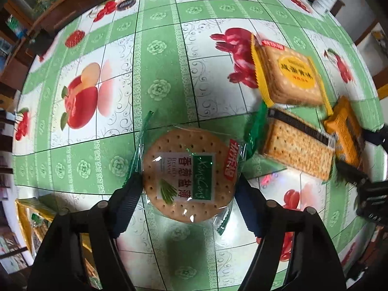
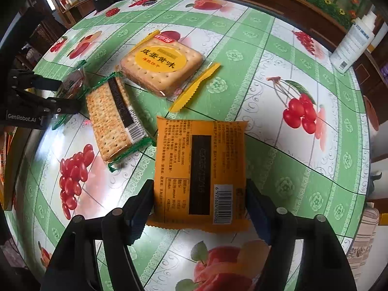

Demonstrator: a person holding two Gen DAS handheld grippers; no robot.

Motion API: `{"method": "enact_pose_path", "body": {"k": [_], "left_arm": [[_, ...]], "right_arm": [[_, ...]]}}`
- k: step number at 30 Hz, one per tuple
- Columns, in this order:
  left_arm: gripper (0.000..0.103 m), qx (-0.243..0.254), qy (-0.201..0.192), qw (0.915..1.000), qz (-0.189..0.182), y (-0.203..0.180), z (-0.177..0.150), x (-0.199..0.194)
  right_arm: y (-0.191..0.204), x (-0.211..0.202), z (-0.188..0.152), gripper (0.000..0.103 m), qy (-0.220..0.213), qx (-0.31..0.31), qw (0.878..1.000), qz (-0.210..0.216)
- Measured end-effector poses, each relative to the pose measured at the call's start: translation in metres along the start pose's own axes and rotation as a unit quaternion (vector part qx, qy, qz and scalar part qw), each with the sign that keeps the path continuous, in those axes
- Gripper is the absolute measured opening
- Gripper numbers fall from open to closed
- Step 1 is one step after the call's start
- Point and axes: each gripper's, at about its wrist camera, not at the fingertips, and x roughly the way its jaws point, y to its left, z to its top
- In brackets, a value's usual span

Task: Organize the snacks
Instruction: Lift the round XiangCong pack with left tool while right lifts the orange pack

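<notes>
My left gripper point(image 1: 188, 194) is shut on a round cracker pack with a green label point(image 1: 186, 172), held just over the table. My right gripper point(image 2: 200, 202) is shut on an orange snack pack point(image 2: 201, 167), lying label side down; it also shows in the left wrist view point(image 1: 344, 135). A square yellow-label biscuit pack point(image 2: 162, 66) lies on the table beyond, also in the left wrist view point(image 1: 288, 72). A green-edged rectangular cracker pack point(image 2: 112, 116) lies beside it, also in the left wrist view point(image 1: 295, 148). The left gripper appears at the left edge of the right wrist view point(image 2: 48, 97).
The round table point(image 1: 160, 55) has a green and white fruit-print cover. A white bottle point(image 2: 351, 46) stands at its far right edge. More snack packs point(image 1: 36, 218) lie at the table's lower left edge. Wooden furniture surrounds the table.
</notes>
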Motion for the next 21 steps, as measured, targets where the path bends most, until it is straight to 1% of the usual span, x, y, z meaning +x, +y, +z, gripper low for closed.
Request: {"method": "enact_pose_path", "body": {"k": [2, 3, 5, 10, 15, 16, 21], "left_arm": [[0.074, -0.007, -0.002, 0.9999, -0.008, -0.002, -0.006, -0.001], [0.074, -0.005, -0.004, 0.9999, -0.008, -0.005, -0.013, -0.002], [0.074, -0.010, -0.005, 0.9999, -0.007, -0.001, -0.015, -0.001], [0.074, -0.018, -0.008, 0.9997, -0.014, -0.001, -0.033, -0.003], [0.074, -0.035, -0.023, 0.9991, -0.011, -0.003, -0.070, -0.006], [0.074, -0.041, -0.028, 0.9987, -0.014, -0.003, -0.077, -0.006], [0.074, -0.065, -0.050, 0.9965, -0.013, -0.005, -0.116, -0.011]], "right_arm": [[-0.001, -0.001, -0.002, 0.071, -0.005, 0.009, 1.000, 0.000], [-0.002, -0.002, -0.004, 0.071, -0.007, 0.008, 1.000, 0.001], [-0.002, -0.003, -0.007, 0.071, -0.011, 0.013, 1.000, -0.001], [-0.002, -0.006, -0.015, 0.071, -0.010, 0.024, 1.000, -0.001], [0.003, -0.011, -0.031, 0.071, -0.006, 0.029, 1.000, -0.003], [0.004, -0.013, -0.035, 0.071, -0.007, 0.033, 0.999, -0.002], [0.016, -0.021, -0.063, 0.071, -0.010, 0.047, 0.999, -0.004]]}}
